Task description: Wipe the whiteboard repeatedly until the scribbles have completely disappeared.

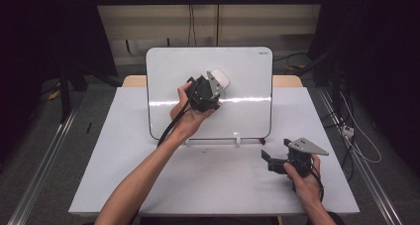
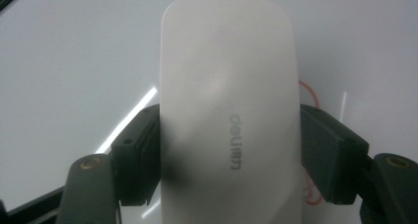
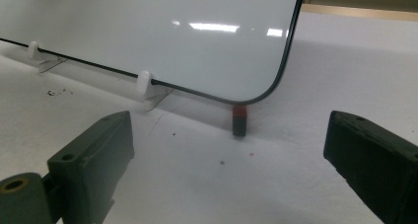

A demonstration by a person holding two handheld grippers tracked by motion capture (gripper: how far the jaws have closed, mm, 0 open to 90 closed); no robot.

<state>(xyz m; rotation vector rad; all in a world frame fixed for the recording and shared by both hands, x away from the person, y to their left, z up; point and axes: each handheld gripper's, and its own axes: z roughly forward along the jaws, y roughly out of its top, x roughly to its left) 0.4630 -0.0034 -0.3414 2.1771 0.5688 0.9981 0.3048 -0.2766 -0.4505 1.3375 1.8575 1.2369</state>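
Observation:
A white eraser point(image 1: 219, 78) with a grey printed logo is pressed flat against the upright whiteboard point(image 1: 247, 76). My left gripper point(image 1: 215, 88) is shut on it, one pad on each long side. In the left gripper view the eraser point(image 2: 229, 110) covers most of the board, and a thin red pen line point(image 2: 311, 93) peeks out at its right edge. My right gripper point(image 1: 270, 160) rests low near the table's front right, held by a hand. Its jaws stand open with nothing between them point(image 3: 229, 165), facing the whiteboard's point(image 3: 172, 36) lower corner.
The whiteboard leans on white clip feet point(image 3: 144, 83) on a white table point(image 1: 213, 185). A small black piece with a red top point(image 3: 239, 119) stands under the board's lower corner. Cables trail off the table's right side point(image 1: 356, 140). Dark floor surrounds the table.

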